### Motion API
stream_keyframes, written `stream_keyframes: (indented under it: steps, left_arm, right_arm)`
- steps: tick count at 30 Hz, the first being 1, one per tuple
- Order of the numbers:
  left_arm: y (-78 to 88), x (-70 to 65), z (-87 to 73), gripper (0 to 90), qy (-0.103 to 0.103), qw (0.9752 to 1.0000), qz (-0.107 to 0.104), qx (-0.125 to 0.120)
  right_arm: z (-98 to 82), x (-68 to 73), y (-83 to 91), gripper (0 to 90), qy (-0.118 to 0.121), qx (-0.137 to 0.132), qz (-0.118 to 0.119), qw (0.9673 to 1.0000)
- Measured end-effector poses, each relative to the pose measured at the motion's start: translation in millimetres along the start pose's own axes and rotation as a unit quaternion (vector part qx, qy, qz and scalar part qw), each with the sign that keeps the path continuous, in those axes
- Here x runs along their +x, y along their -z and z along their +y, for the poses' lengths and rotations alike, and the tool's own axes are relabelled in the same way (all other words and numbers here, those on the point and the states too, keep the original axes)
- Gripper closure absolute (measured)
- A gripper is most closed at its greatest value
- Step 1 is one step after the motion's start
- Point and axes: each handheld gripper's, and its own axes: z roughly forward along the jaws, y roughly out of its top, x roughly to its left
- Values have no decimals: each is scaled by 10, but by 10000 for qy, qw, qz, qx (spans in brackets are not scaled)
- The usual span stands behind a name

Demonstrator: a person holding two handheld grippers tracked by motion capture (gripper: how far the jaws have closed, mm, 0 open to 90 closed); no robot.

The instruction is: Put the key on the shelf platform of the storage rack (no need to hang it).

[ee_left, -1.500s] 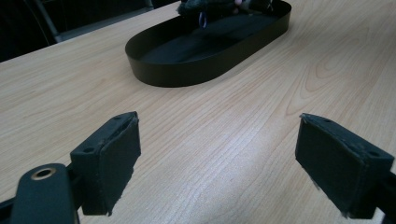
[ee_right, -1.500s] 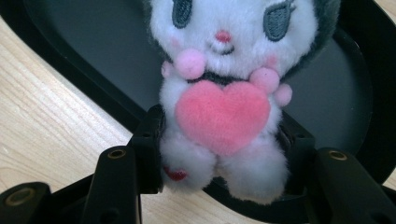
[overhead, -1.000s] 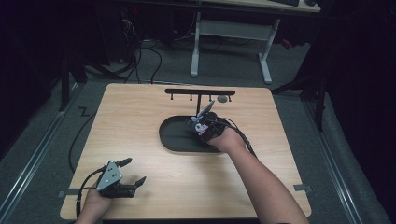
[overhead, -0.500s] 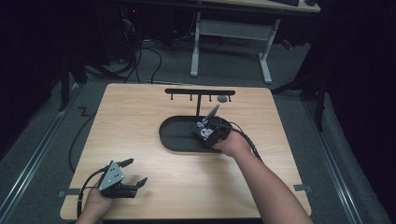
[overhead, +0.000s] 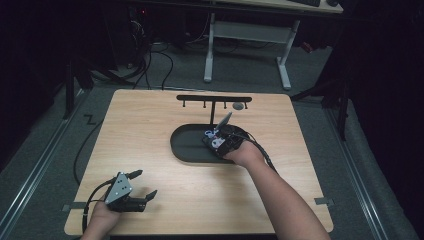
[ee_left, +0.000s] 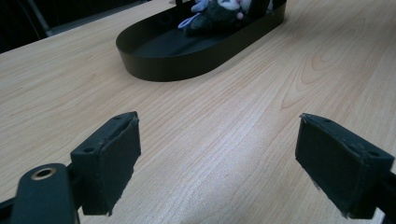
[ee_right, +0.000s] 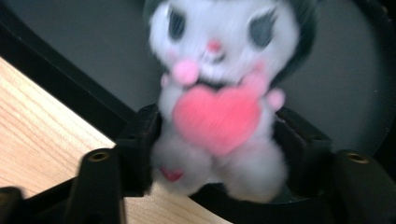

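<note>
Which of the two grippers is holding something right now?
The right gripper, over the black tray: its jaws clamp a white plush toy. The left gripper is open above bare table.

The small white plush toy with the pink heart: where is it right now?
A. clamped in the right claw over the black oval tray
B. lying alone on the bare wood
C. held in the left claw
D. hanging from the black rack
A: the right claw has its jaws pressed on both sides of the white plush toy with the pink heart, above the black oval tray.

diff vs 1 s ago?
Little changed. The right gripper shifted slightly over the tray, jaws closed on the plush toy both then and now. The left gripper stayed open near the table's front left corner. Rack unmoved.
</note>
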Motion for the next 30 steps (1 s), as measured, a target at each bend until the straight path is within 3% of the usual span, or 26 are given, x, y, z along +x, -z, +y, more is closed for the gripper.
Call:
stream_keyframes:
  steps: [7,10,15,20,30]
  left_arm:
    - [-9,-13,1,147,-2,10000,0,-3]
    - [-12,-17,4,147,-24,10000,-5,12]
    - [-21,-31,9,147,-43,10000,-19,16]
    - [-31,-33,11,147,-69,10000,-26,62]
    - [-76,-50,39,147,-146,9999,-34,43]
  right_arm:
    - [-57,5,184,276,-135,-335,-60,9993]
    - [-154,-29,280,290,-171,-630,-39,9979]
    - [-303,-40,346,317,-169,-841,-45,9963]
    - [-557,-60,400,318,-303,-1214,98,9921]
    - [-1004,-27,356,242,-181,-1948,63,9807]
